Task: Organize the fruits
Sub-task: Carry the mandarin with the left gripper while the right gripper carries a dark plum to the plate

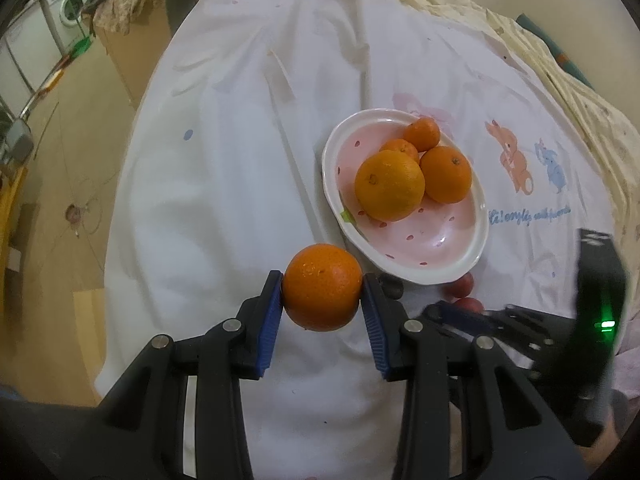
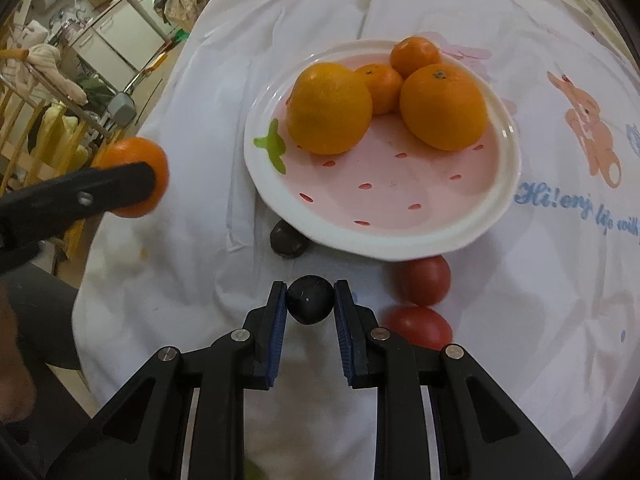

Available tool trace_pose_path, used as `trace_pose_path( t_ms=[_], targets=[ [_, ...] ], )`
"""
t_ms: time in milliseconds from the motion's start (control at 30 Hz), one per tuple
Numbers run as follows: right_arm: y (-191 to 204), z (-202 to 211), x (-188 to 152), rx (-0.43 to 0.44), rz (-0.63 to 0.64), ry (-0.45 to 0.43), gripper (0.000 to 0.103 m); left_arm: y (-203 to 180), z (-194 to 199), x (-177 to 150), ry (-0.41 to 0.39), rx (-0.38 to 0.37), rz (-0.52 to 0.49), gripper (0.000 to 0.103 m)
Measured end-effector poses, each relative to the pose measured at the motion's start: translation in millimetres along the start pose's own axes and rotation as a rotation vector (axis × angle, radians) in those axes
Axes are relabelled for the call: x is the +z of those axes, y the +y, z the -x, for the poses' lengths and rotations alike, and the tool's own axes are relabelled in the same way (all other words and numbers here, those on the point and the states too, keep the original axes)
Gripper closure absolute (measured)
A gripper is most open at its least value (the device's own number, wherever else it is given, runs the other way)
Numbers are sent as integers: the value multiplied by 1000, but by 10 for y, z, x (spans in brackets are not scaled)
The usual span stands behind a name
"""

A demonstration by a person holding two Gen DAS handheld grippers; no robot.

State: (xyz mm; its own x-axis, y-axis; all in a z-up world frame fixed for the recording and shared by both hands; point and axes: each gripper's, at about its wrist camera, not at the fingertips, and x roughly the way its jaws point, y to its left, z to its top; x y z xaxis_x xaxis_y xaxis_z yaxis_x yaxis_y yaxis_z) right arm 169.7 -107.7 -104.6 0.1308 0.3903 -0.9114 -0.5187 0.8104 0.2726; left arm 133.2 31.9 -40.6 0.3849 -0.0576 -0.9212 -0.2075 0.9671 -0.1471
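Observation:
My left gripper (image 1: 323,289) is shut on an orange (image 1: 322,286) and holds it above the white cloth, just left of the pink strawberry plate (image 1: 440,240). That orange also shows in the right wrist view (image 2: 134,176). The plate (image 2: 400,216) holds several oranges, among them a large one (image 2: 329,108) and another (image 2: 443,106). My right gripper (image 2: 310,299) is shut on a dark round plum (image 2: 310,299), just in front of the plate's near rim. A second dark plum (image 2: 287,238) lies at the plate's edge. Two red fruits (image 2: 425,280) (image 2: 420,326) lie beside my right fingers.
A white cloth (image 1: 224,184) with rabbit prints covers the table. Its left edge drops to a wooden floor (image 1: 60,184). Kitchen units and a washing machine (image 1: 70,0) stand far left. A wooden rack (image 2: 24,120) with cloths stands left of the table.

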Motion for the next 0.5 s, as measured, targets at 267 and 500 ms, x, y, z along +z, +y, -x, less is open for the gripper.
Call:
trace_pose_path(
  t_ms=[267, 500],
  targets=[
    [-152, 452, -89, 41, -46, -92, 78, -47, -36, -46, -36, 59, -36, 68],
    [-285, 885, -52, 46, -143, -219, 78, -69, 103, -26, -30, 13, -41, 68]
  ],
)
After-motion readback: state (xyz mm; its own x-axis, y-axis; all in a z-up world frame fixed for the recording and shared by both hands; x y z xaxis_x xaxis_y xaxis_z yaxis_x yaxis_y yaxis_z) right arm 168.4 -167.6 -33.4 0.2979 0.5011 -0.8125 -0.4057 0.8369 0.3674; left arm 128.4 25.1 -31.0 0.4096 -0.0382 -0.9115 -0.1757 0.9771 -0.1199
